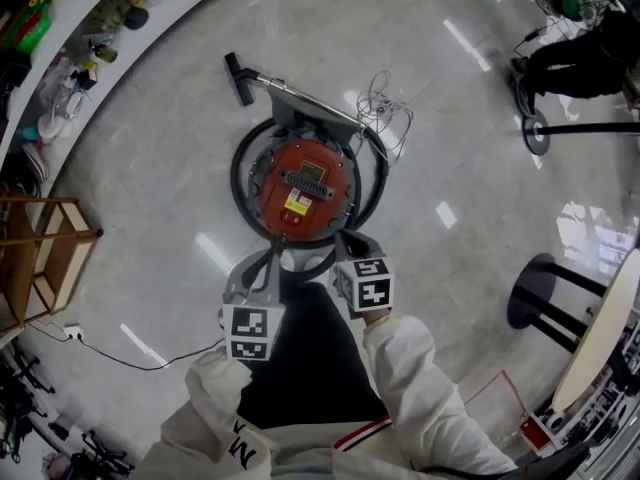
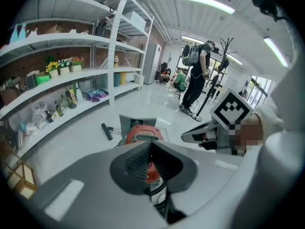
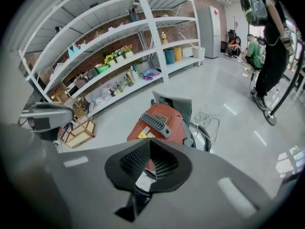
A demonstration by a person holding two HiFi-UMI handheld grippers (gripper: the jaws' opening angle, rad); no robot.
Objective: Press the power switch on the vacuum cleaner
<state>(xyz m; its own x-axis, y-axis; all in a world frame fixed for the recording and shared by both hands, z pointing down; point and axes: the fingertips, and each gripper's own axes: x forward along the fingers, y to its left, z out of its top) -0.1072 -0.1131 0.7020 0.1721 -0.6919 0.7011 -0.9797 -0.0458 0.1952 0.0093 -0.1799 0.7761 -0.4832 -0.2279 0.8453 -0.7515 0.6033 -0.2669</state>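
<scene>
A round red vacuum cleaner (image 1: pixel 305 188) stands on the glossy floor, ringed by its black hose (image 1: pixel 240 173). Its wand ends in a black floor nozzle (image 1: pixel 240 76), and a white cord (image 1: pixel 385 108) lies bunched beside it. My left gripper (image 1: pixel 268 260) hovers just short of the near side of the vacuum. My right gripper (image 1: pixel 350 243) is beside it, slightly further forward. Both are shut with nothing held. In the left gripper view the shut jaws (image 2: pixel 151 144) point at the vacuum (image 2: pixel 143 133). The right gripper view shows shut jaws (image 3: pixel 149 142) above the red body (image 3: pixel 159 123).
Curved white shelves (image 1: pixel 70 38) with small goods run along the left. A wooden rack (image 1: pixel 45 258) and a floor cable (image 1: pixel 130 353) lie left of me. A person (image 1: pixel 580 58), a stand base (image 1: pixel 535 133) and a black pedestal base (image 1: pixel 540 303) are at the right.
</scene>
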